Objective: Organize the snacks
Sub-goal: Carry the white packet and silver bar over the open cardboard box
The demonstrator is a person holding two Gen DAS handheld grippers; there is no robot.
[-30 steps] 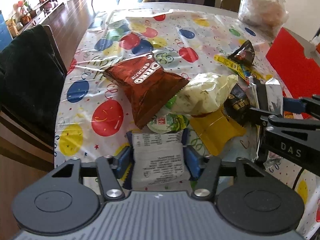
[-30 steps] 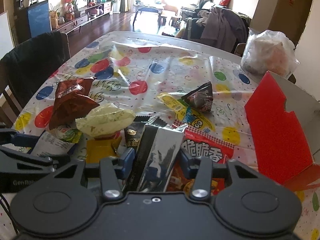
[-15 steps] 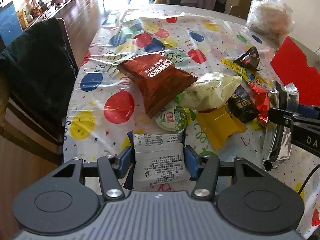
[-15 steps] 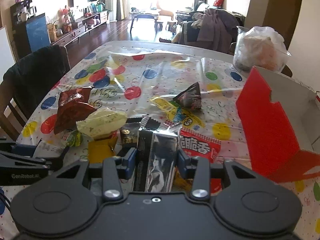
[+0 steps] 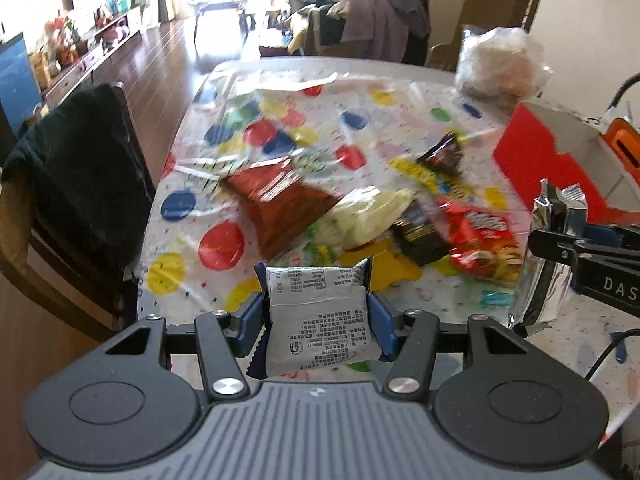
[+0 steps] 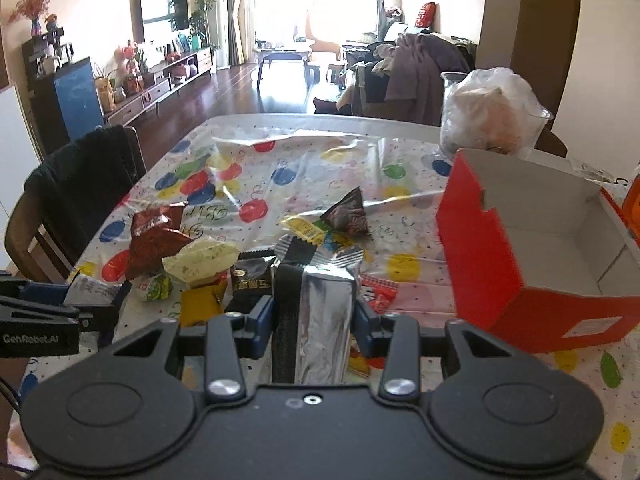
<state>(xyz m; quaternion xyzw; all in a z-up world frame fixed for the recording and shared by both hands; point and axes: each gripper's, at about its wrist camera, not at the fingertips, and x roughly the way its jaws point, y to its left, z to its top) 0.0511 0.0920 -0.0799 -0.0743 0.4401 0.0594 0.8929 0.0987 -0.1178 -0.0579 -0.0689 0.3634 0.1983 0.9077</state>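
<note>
We hold a silver packet (image 6: 326,312) clamped between the right gripper's (image 6: 310,316) blue pads, which have just closed tighter on it. Beyond it, snacks litter the balloon cloth (image 6: 304,168): a brown bag (image 6: 154,240), a pale bag (image 6: 200,258), a dark pyramid (image 6: 350,214). At right stands an open red box (image 6: 516,256).

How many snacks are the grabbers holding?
2. The left gripper holds a white packet; the right gripper holds a silver packet. Other snacks lie on the table.
</note>
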